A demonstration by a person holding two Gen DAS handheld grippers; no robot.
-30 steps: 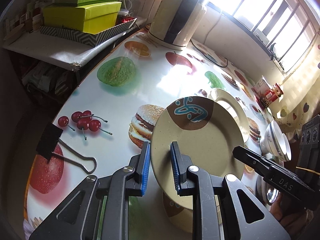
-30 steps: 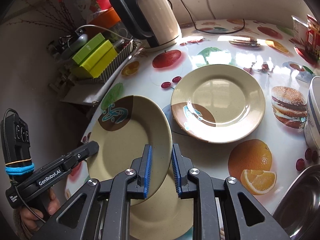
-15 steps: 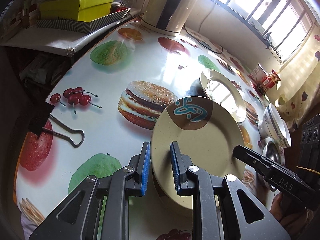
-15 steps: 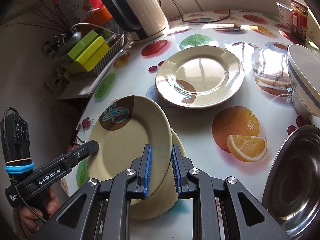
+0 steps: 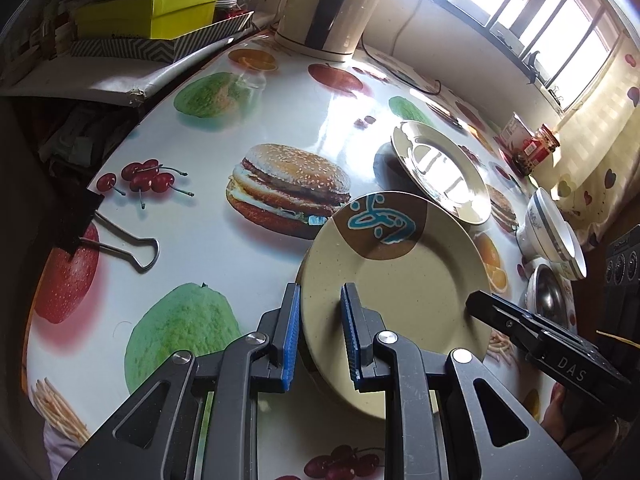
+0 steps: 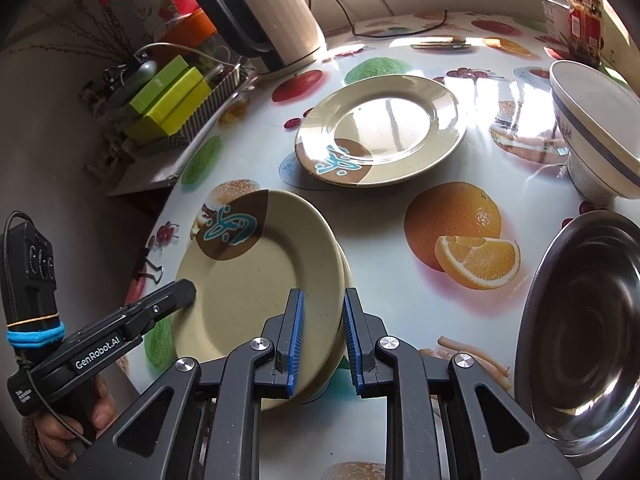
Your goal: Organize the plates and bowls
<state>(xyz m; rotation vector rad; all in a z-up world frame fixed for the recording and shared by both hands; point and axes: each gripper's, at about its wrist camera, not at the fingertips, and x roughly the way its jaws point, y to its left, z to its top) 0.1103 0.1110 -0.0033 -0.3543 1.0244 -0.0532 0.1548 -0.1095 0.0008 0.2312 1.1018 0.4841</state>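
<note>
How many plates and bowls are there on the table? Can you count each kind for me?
Beige plates: 3 (one lies alone, two are stacked)
White bowls: 2, one nested in the other
Metal bowl: 1
Total: 6

Two fisheye cameras, one riding on each gripper, both tilted steeply down at the counter (image 5: pixel 168 248).

The left camera looks past its left gripper (image 5: pixel 318 332) toward the window; the right one peers past the right gripper (image 6: pixel 322 340) toward the kettle (image 6: pixel 276 16). Both sit close over the held plate (image 5: pixel 400 280), each catching the other's gripper, and they share the far plate (image 6: pixel 384 128), bowl (image 6: pixel 592 128) and green boxes (image 5: pixel 152 12).
</note>
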